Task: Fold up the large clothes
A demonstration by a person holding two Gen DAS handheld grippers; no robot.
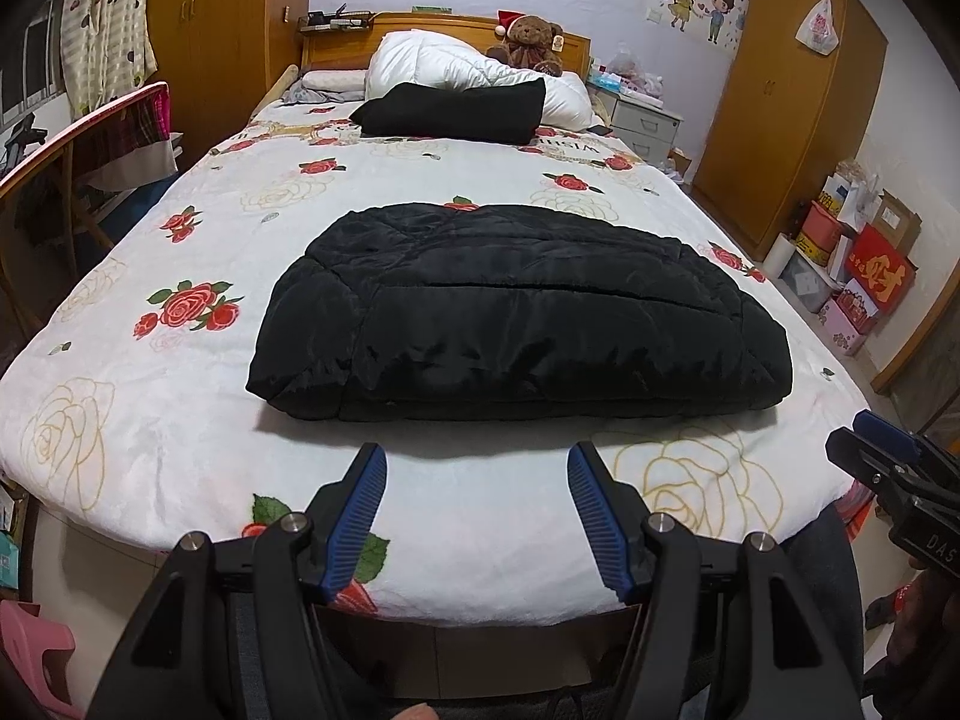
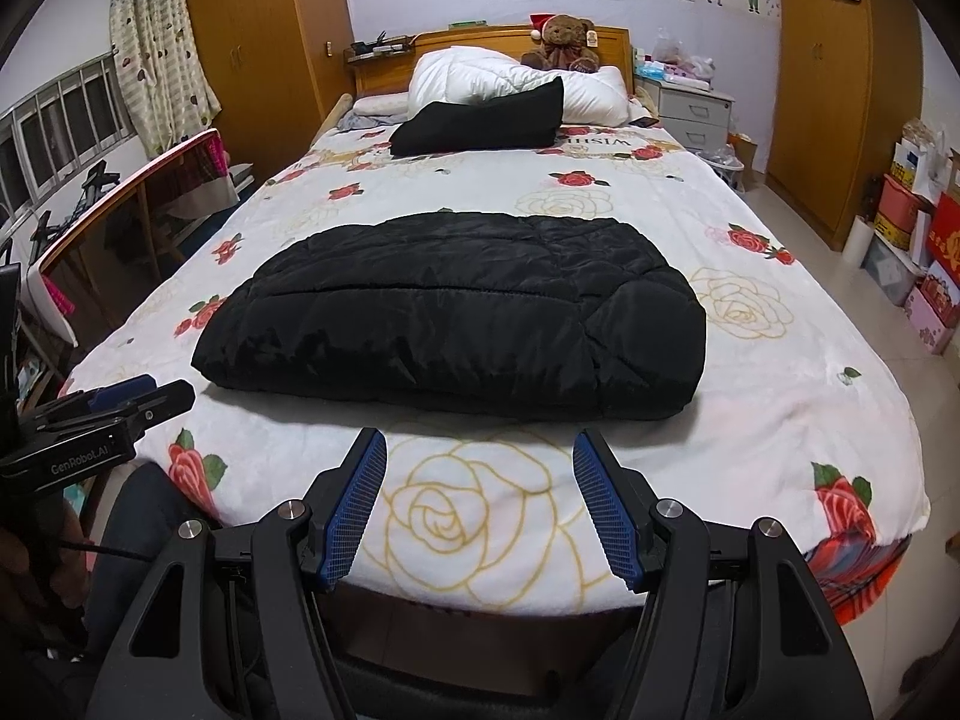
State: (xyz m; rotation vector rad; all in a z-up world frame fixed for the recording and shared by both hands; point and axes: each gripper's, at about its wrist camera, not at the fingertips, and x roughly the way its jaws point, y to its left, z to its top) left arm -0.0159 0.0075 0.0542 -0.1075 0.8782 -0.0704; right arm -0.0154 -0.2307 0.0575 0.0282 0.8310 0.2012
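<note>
Your black quilted jacket lies folded into a thick rectangular bundle in the middle of the rose-print bedspread, its long axis running left to right across the bed and a folded edge facing you at the near side. A seam line crosses it along that same axis. Both tools hang short of it, above the near edge of the bed: your left gripper and your right gripper each have their blue fingers spread wide with nothing between them, touching neither jacket nor bedding.

The likely risk from here is the puffy padding springing the layers apart if you lift the bundle by one corner or pinch only the top layer; the slick shell could also slide out of the pads. Farther off, a second black folded garment rests against the white duvet near the headboard, with a teddy bear behind.
</note>
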